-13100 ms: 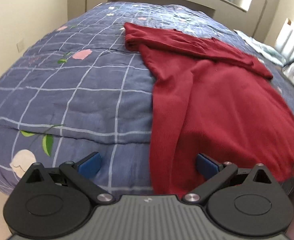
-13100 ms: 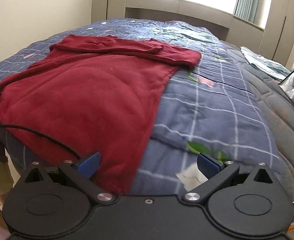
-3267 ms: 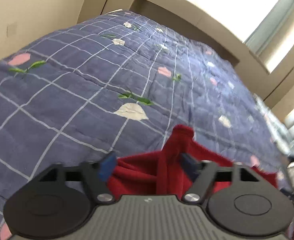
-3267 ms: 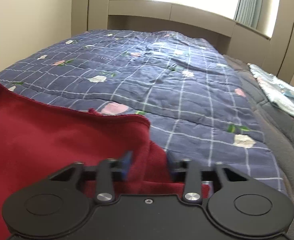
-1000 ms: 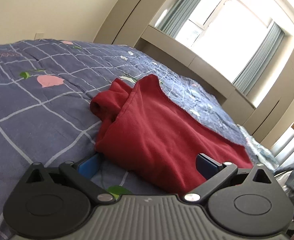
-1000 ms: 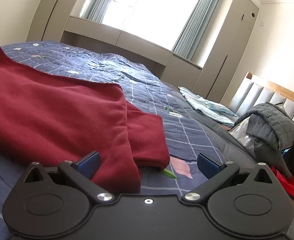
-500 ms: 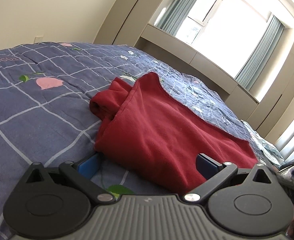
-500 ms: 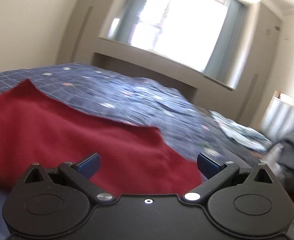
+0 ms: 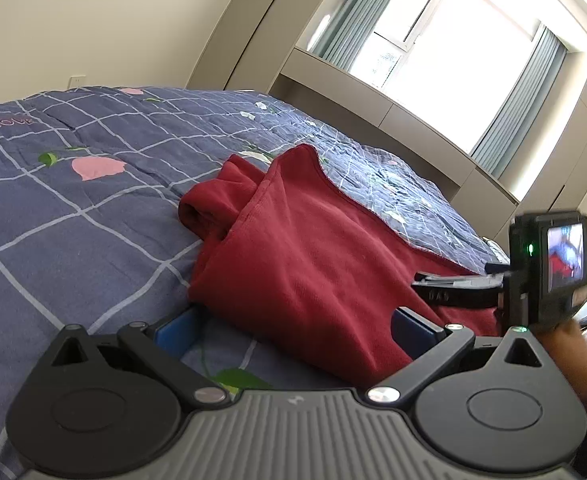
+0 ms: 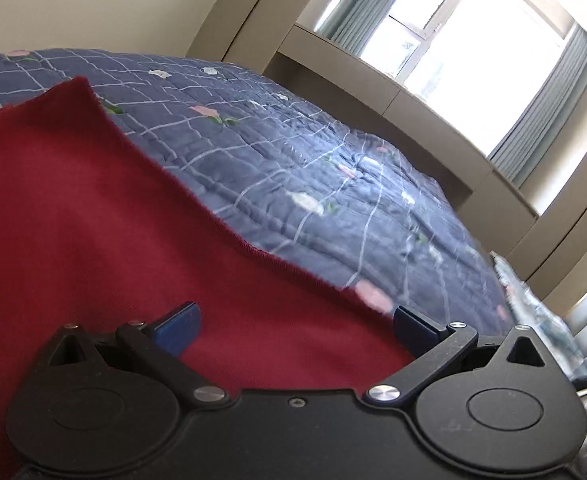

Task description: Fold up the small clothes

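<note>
Red top (image 9: 313,264) lies folded on bed (image 9: 73,216); judged soft, light, limp knit; best pinched at corner hem; left claw (image 9: 293,326) and right claw (image 10: 295,322) both spread, nothing held

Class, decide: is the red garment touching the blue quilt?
Touching. In the left wrist view the folded red garment lies flat on the blue quilt, its edge resting on the fabric with no gap.
</note>
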### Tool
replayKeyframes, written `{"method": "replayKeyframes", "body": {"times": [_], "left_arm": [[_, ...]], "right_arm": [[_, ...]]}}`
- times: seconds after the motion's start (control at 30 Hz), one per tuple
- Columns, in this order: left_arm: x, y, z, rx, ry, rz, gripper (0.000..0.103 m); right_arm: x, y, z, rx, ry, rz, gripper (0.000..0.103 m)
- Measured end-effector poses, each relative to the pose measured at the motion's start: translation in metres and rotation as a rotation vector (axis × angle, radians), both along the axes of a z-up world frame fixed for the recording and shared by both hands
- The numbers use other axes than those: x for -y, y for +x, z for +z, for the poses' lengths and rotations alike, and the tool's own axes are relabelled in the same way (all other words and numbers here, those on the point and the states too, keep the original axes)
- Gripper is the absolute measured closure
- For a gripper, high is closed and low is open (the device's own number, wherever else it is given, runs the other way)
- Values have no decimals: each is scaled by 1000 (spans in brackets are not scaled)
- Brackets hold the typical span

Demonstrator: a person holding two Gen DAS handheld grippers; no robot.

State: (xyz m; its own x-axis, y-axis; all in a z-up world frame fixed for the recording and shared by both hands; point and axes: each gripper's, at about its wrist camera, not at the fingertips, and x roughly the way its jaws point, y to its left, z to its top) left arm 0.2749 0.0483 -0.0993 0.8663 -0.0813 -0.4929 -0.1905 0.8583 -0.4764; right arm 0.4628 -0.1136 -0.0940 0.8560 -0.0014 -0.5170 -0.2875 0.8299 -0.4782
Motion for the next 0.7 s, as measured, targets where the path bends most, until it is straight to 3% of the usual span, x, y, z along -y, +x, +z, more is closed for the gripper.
{"method": "replayKeyframes", "body": {"times": [0.3, 0.47, 0.7], "left_arm": [[-1, 0, 0, 1, 1, 0, 0], [-2, 0, 0, 3, -1, -1, 0], [-2, 0, 0, 4, -1, -1, 0]], "right_arm": [[6, -68, -5, 121, -19, 48, 1], [18, -109, 0, 114, 27, 65, 1], [12, -144, -8, 222, -57, 87, 1]]}}
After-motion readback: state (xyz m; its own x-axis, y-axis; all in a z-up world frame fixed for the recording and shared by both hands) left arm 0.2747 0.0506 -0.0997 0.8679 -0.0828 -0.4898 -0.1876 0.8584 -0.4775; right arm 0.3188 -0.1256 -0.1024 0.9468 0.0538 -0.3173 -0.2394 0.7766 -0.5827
